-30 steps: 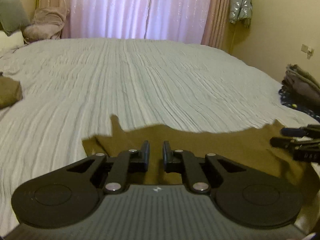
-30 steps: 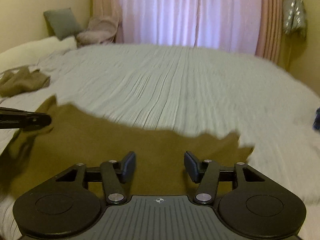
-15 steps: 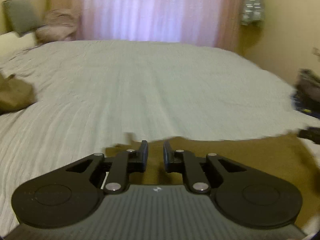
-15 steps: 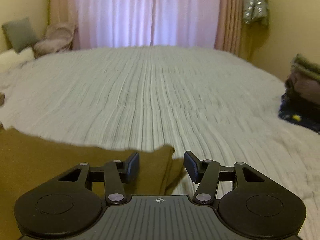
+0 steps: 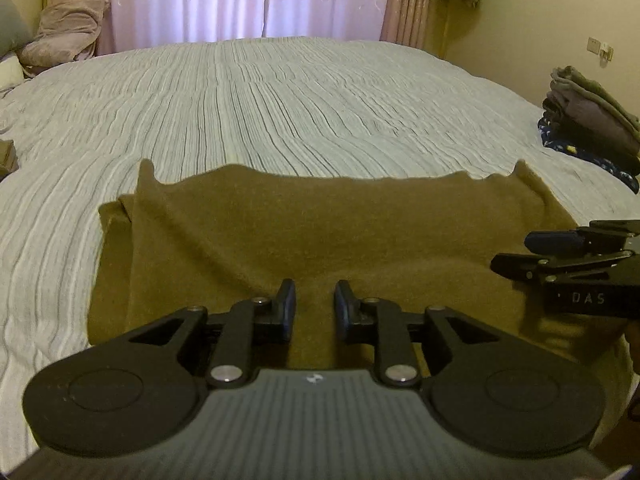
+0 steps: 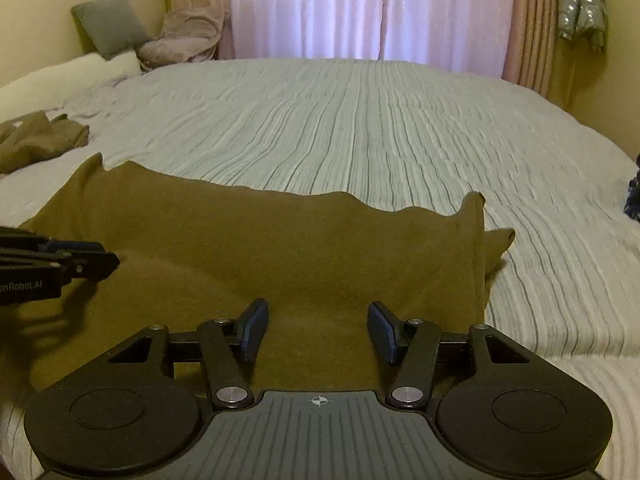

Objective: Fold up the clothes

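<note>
An olive-brown garment [image 5: 320,232] lies folded flat on the striped grey bedspread [image 5: 320,100], with a doubled layer along its left edge. My left gripper [image 5: 315,308] hovers over its near edge. Its jaws are opening, and nothing is pinched between the pads. In the right wrist view the garment [image 6: 280,248] fills the foreground, with a fold at its right end. My right gripper [image 6: 318,328] stands open above the cloth, its pads well apart. Each gripper shows in the other's view: the right gripper [image 5: 516,254] at the right edge, the left gripper [image 6: 108,258] at the left edge.
A stack of folded clothes [image 5: 588,120] sits on the bed's right edge. A crumpled brown garment [image 6: 36,140] lies at the left. Pillows [image 6: 108,24] and a pink blanket [image 6: 184,36] rest at the head. A silver jacket [image 6: 580,0] hangs beside the curtains.
The left jaws have widened. Both views have swung about and now show more of the garment lying flat ahead. The right gripper is over the cloth again, having been at its right corner.
</note>
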`<state>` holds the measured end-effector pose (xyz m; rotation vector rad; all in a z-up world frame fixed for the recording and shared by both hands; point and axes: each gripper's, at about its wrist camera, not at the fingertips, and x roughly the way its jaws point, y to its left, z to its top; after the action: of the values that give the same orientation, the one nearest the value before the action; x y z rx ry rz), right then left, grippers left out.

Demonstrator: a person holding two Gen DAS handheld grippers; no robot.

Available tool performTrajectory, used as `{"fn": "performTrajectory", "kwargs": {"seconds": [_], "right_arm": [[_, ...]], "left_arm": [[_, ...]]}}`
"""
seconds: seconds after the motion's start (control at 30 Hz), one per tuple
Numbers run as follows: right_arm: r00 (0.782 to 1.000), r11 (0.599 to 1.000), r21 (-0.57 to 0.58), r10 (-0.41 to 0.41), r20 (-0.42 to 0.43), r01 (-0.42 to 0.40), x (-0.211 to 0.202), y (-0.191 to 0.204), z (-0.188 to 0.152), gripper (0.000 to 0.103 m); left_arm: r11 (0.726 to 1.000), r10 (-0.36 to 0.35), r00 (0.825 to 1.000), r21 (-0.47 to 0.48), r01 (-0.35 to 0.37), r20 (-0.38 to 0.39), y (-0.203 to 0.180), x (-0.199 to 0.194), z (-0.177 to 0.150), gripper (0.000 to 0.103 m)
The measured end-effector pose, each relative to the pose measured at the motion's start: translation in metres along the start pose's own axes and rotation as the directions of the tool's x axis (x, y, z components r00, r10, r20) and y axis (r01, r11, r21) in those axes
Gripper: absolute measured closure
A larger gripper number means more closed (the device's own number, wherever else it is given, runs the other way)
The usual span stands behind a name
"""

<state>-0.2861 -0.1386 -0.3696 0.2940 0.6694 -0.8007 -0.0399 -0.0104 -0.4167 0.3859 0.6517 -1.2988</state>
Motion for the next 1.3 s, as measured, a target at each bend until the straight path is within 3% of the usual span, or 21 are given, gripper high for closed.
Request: {"fn": "performTrajectory", "kwargs": {"seconds": [0.17,0.3,0.4,0.53,0.7,0.83,1.07,1.3], "right_arm": [[0.997,0.999,0.043,0.006,0.078,-0.009,-0.029,-0.006,0.010,0.049],[0.994,0.998,0.053,0.013,0.105,-0.018,-0.060,0.000,0.007,0.049],[0.997,1.000,0.028,0.006,0.078,-0.008,-0.073,0.005,-0.005,0.049],[0.999,0.998,0.046,-0.035,-0.024,0.036,-0.064,0.004,-0.024,0.049],[0.999,0.998,0.037,-0.048,0.000,0.048,-0.090,0.006,-0.028,0.048],[0.999,0.997,0.069,-0.037,-0.035,0.040,-0.102,0.010,-0.032,0.048],[0.993,0.980,0.196,-0.017,-0.119,0.041,-0.120,0.017,-0.048,0.048],[0.994,0.975,0.220,0.000,-0.111,0.024,-0.148,0.028,-0.058,0.048]], "left_arm": [[1.000,0.014,0.998,-0.025,-0.013,0.061,0.006,-0.043,-0.004,0.083],[0.998,0.025,0.998,-0.050,-0.021,0.065,0.008,-0.071,-0.014,0.085],[0.998,0.040,0.999,-0.046,-0.039,0.020,0.002,-0.076,-0.026,0.084],[0.994,0.089,0.995,-0.065,-0.092,-0.048,0.000,-0.078,-0.039,0.085],[0.986,0.149,0.984,-0.065,-0.155,-0.093,-0.005,-0.094,-0.039,0.083],[0.978,0.187,0.975,-0.067,-0.196,-0.123,-0.013,-0.107,-0.041,0.072],[0.974,0.208,0.967,-0.054,-0.218,-0.150,-0.031,-0.135,-0.057,0.069],[0.969,0.235,0.960,-0.045,-0.245,-0.153,-0.042,-0.162,-0.069,0.067]]}}
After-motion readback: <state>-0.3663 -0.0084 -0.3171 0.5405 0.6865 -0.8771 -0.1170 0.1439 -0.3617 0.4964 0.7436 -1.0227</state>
